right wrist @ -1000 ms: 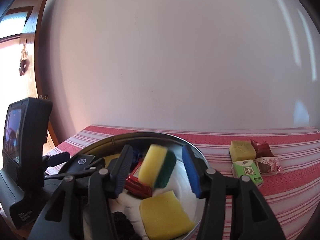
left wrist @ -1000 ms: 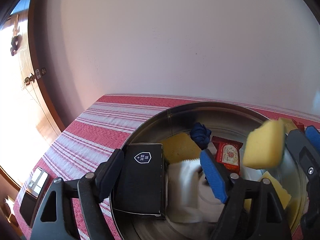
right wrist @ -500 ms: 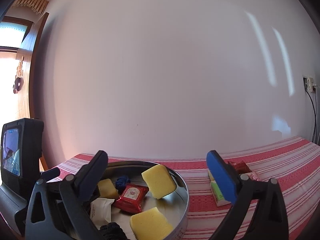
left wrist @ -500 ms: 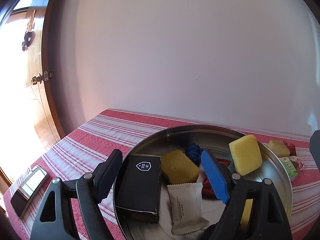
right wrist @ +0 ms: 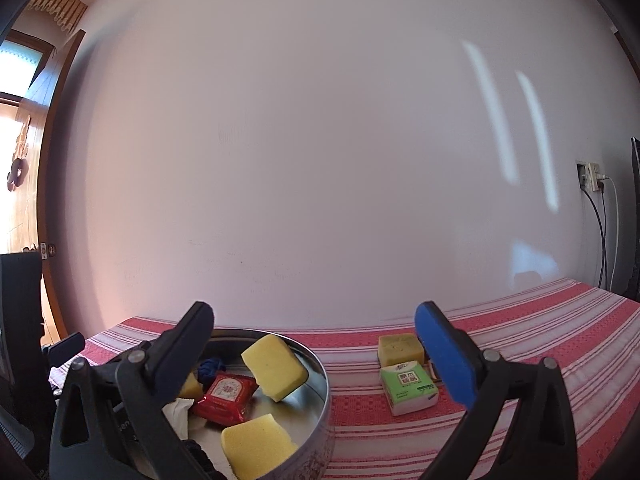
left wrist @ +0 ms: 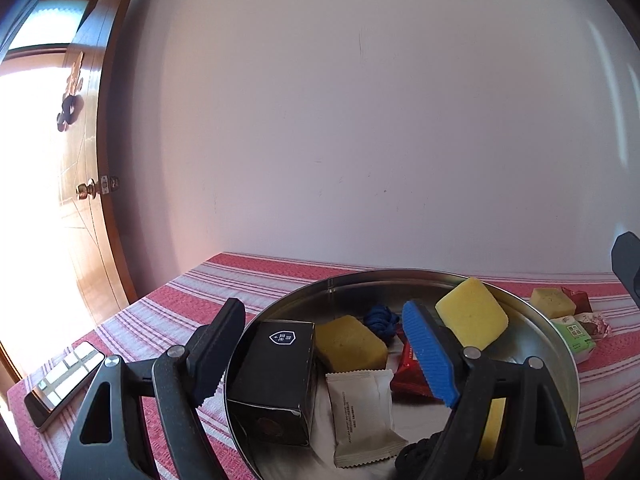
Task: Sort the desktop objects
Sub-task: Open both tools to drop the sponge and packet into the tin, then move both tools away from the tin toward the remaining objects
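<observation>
Red-and-white striped cloth is being seen covering the table in the left wrist view, with a round silver metal tin being carried near its middle. Inside the tin, a black rectangular box, a white sealed sachet, a red snack packet, a blue knotted cord and a yellow sponge block leaning on the far wall are being held. The left gripper is being kept wide open above the tin, gripping nothing. A phone is lying at the cloth's left edge.

In the right wrist view, the right gripper is likewise being held wide apart and empty. A green tissue pack and a small yellow cake are resting on the cloth right of the tin.
</observation>
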### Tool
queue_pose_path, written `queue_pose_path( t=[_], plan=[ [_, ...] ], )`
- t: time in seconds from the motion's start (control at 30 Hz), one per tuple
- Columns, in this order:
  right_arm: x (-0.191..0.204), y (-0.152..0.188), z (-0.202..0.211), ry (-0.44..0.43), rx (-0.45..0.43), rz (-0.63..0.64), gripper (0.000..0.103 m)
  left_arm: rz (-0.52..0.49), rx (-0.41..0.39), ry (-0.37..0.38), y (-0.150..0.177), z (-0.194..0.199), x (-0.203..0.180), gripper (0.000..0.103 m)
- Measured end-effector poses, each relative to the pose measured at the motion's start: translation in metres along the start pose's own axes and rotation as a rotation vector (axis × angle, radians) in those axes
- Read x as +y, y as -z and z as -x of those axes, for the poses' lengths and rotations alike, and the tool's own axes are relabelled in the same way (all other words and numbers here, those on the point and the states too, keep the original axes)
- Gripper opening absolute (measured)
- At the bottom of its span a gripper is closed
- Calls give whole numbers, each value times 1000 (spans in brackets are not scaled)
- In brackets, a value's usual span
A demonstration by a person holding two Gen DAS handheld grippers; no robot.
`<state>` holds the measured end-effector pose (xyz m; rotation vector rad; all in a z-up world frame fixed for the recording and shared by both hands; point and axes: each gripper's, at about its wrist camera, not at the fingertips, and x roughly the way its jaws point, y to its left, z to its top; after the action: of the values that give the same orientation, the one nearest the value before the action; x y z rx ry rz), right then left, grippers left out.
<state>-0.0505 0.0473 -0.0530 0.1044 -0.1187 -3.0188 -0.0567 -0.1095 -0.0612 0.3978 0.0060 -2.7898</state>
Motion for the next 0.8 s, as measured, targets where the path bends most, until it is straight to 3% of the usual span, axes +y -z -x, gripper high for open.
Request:
queue_pose_path(
  t=[0.23,0.5,0.8],
  plan=[
    [-9,6,4,18,24,22,102,7,-1,47,3,9,-4,83],
    [-48,6,11,75,75,-50,102,-13,4,87,6,20,-13,83],
    [-86,3,18,139,90,-39,103,-32,44,170,10,29,-40,83]
  ],
)
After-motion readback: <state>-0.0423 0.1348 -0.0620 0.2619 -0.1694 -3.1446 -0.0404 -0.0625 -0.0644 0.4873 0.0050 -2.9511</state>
